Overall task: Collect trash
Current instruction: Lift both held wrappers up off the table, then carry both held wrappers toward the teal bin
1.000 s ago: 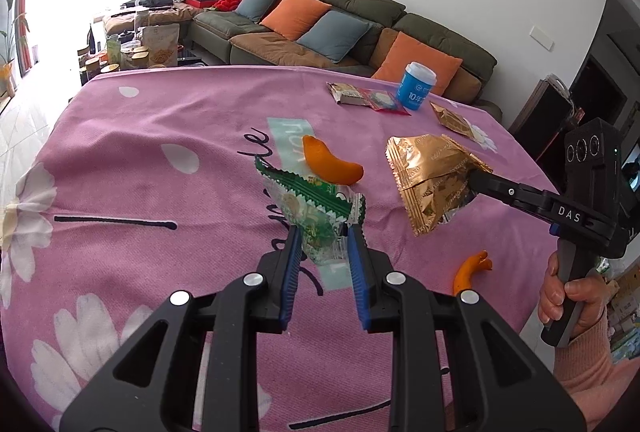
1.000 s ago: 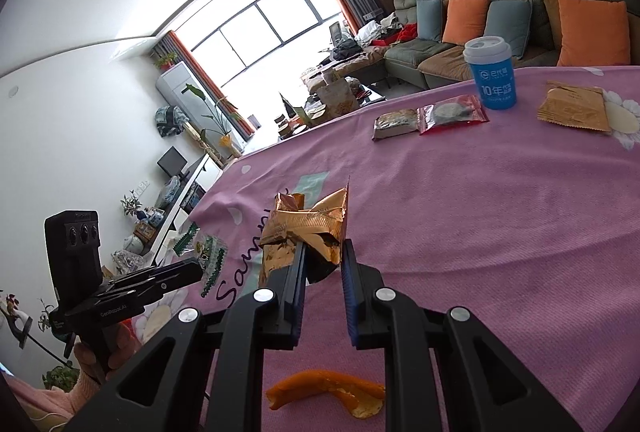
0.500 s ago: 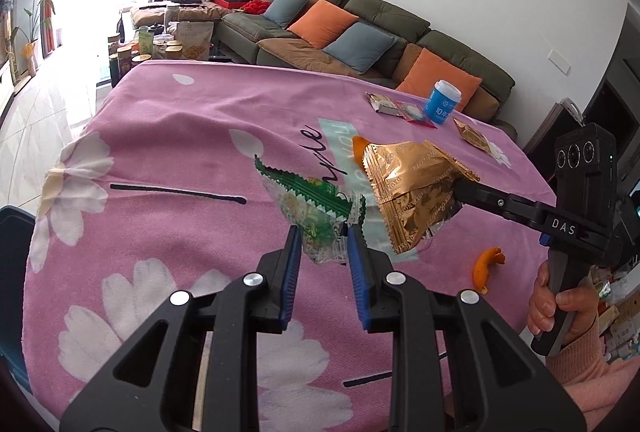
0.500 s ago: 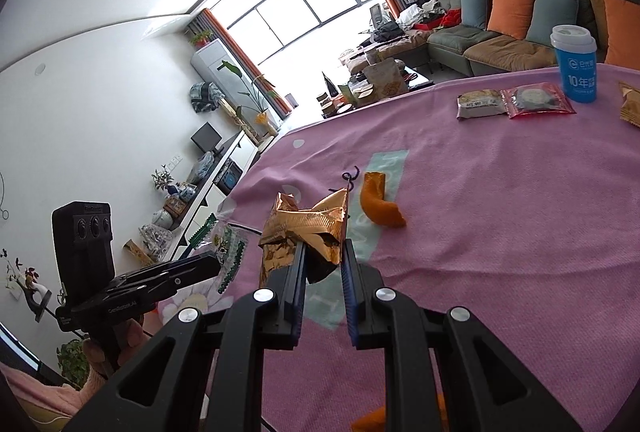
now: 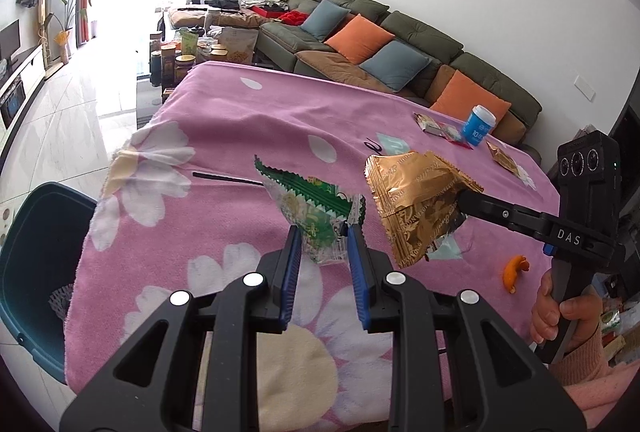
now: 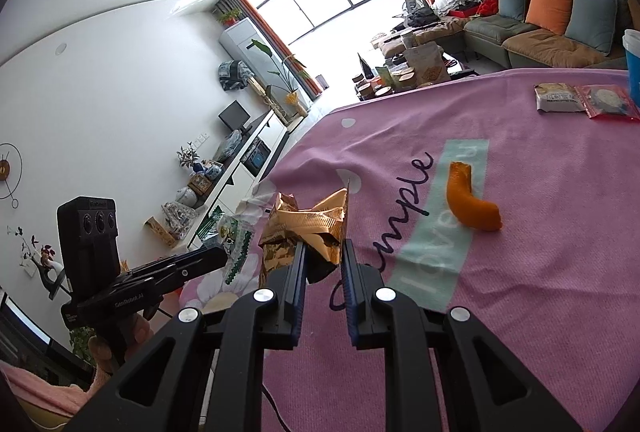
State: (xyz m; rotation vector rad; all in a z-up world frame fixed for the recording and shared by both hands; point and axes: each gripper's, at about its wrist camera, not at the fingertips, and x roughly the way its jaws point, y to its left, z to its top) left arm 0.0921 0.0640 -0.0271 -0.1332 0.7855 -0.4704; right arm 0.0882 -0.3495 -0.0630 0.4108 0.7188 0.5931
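Note:
My left gripper (image 5: 325,232) is shut on a green and clear snack wrapper (image 5: 312,210), held above the pink tablecloth (image 5: 224,128). My right gripper (image 6: 323,250) is shut on a crumpled gold foil wrapper (image 6: 308,228); the gold wrapper also shows in the left wrist view (image 5: 416,204), just right of the green one. A dark teal trash bin (image 5: 36,256) stands on the floor at the table's left edge. An orange peel (image 6: 472,206) lies on the cloth, and another orange peel (image 5: 514,270) lies near the right hand.
At the table's far side lie a blue cup (image 5: 478,126), a grey packet (image 6: 558,98), a red packet (image 6: 610,102) and another gold wrapper (image 5: 504,158). A sofa (image 5: 400,44) stands behind. A low table with jars (image 5: 192,52) is at the far left.
Both grippers have carried their wrappers leftward toward the table's left edge. The trash bin has come into the left wrist view.

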